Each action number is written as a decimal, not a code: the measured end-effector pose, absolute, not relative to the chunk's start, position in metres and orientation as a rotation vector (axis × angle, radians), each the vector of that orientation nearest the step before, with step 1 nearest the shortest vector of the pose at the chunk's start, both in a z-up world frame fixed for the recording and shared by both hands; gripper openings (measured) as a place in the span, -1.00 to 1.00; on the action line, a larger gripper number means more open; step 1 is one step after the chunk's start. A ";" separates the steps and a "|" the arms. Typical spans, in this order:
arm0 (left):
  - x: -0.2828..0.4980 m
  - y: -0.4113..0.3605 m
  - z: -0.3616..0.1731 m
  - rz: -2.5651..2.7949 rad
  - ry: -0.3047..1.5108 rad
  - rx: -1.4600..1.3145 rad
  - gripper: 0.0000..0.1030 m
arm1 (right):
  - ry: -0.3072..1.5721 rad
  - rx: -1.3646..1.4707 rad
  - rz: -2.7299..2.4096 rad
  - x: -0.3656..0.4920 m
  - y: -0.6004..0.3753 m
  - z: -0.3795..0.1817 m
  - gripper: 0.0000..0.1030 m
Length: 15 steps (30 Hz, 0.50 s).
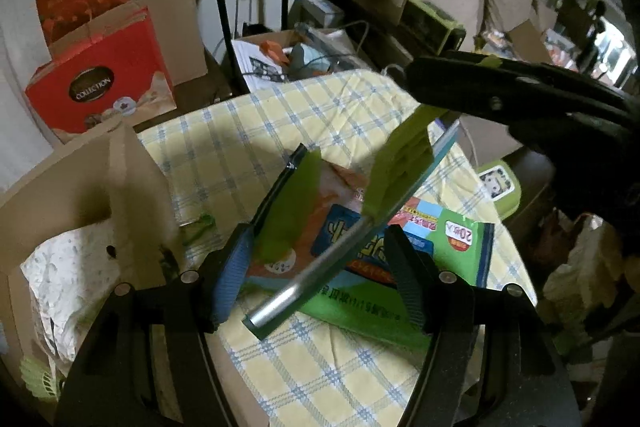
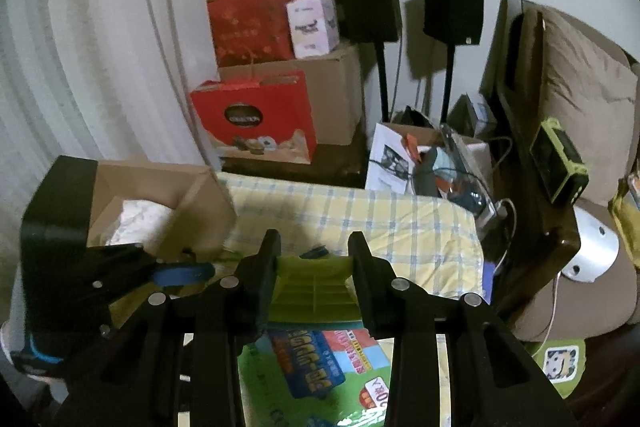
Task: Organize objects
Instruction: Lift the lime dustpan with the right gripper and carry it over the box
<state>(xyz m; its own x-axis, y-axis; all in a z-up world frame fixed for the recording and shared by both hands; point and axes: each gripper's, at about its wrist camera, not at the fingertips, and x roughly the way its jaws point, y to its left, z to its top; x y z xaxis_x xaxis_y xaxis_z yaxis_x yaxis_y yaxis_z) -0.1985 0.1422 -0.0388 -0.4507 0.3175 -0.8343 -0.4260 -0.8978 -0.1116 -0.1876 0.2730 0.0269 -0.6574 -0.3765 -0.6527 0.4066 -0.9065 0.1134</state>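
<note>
The yellow checked cloth serves as the sorting surface, with an open brown cardboard box at its edge, likely the destination. A green-and-orange printed plastic packet lies flat on the cloth. The right gripper is clamped on a flat translucent bluish strip, held above the packet. The strip slants between the left gripper's parted jaws, which grip nothing.
</note>
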 end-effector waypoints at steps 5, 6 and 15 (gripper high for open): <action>-0.192 0.134 -0.029 2.355 0.167 -1.281 0.24 | 0.115 0.945 -2.498 -0.173 0.260 0.047 -0.32; -0.189 0.132 -0.026 2.360 0.170 -1.266 0.22 | 0.126 0.938 -2.496 -0.169 0.257 0.051 -0.32; -0.168 0.107 -0.009 2.377 0.128 -1.200 -0.30 | 0.190 0.879 -2.461 -0.148 0.223 0.073 -0.32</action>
